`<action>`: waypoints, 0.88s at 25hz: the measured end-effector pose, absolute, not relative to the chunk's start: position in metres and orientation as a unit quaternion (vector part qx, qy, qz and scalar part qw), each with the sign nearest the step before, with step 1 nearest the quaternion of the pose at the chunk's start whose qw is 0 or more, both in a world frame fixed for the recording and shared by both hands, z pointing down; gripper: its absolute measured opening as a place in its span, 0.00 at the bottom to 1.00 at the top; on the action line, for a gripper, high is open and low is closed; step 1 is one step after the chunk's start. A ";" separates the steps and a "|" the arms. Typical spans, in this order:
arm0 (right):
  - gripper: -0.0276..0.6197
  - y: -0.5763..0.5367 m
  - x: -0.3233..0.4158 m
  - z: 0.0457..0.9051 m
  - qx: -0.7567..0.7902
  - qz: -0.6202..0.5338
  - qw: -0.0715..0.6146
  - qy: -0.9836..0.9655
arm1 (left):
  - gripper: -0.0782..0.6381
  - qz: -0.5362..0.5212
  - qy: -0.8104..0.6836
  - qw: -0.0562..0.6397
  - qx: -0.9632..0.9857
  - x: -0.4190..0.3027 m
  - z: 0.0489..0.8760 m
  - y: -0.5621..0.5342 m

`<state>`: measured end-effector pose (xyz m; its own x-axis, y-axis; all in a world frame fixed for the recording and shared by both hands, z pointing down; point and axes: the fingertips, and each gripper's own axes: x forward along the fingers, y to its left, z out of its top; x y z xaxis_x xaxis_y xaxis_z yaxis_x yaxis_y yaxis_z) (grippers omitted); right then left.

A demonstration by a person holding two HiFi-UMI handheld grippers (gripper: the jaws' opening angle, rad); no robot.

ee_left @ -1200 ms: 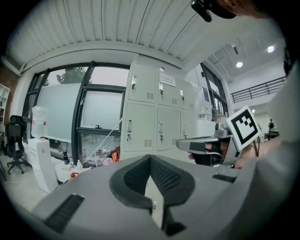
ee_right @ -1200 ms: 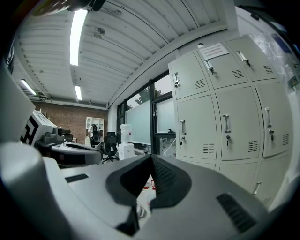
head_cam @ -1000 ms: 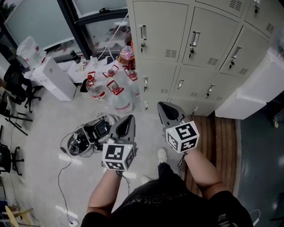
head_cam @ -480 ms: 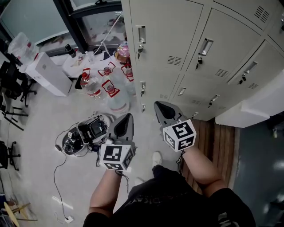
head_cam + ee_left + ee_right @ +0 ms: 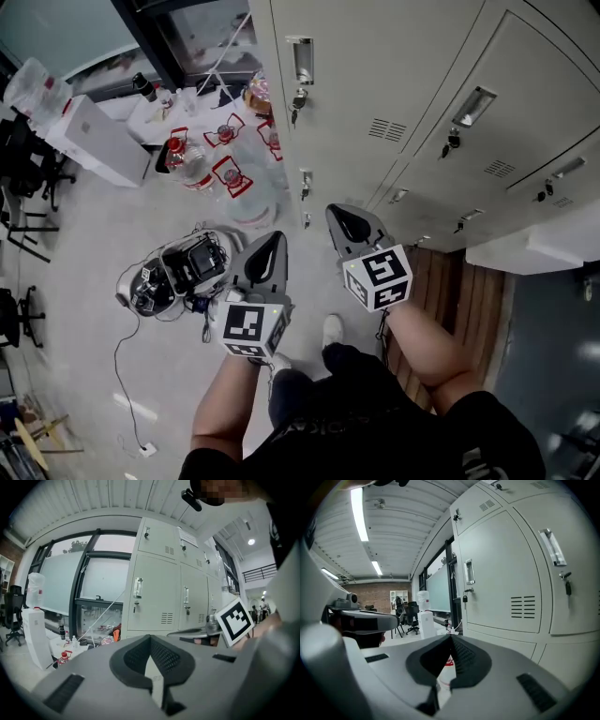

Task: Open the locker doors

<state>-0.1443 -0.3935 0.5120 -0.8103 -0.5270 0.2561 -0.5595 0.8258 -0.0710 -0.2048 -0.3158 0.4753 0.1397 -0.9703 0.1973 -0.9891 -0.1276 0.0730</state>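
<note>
1. Left gripper (image 5: 273,240) — held out on a bare forearm and pointing nearly level toward the left end of the lockers. Its jaws meet at the tips and nothing is between them. Its marker cube (image 5: 251,328) faces up toward the head camera.
2. Right gripper (image 5: 337,213) — beside the left one but not touching it, on the other bare forearm, and a little nearer the lockers. Its jaws are closed and empty. Its marker cube (image 5: 377,277) is tilted.
3. Lockers (image 5: 375,75) — beige metal, stacked in rows, and every door in view is closed. Each door has a recessed handle (image 5: 300,58) with a key hanging under it. In the right gripper view one door fills the right side, ahead of the jaws and clear of them.
4. Open room — a bare floor (image 5: 84,309) lies below and to the left of the grippers.
5. Edges, left — water bottles (image 5: 230,178) cluster at the lockers' corner, and a device with trailing cables (image 5: 178,277) sits near the left gripper.
6. Edges, right — a wooden slatted platform (image 5: 469,291) lies at the foot of the lockers.
7. Far left — a white box (image 5: 103,141) and office chairs (image 5: 28,178), well apart from both grippers.
</note>
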 end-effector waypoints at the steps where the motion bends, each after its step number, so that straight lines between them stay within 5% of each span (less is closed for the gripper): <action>1: 0.04 -0.398 -0.148 0.519 0.288 0.076 0.113 -0.948 | 0.11 0.053 -0.651 0.094 0.751 -0.207 0.481 -0.321; 22: 0.09 -0.439 -0.235 0.648 0.402 0.061 0.081 -0.910 | 0.11 0.054 -0.552 0.070 0.829 -0.280 0.602 -0.347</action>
<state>-0.2346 -0.4393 0.6484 -0.6630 -0.7223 0.1969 -0.7421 0.6688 -0.0456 -0.2801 -0.3469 0.6015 0.3846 -0.9080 0.1663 -0.9230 -0.3805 0.0571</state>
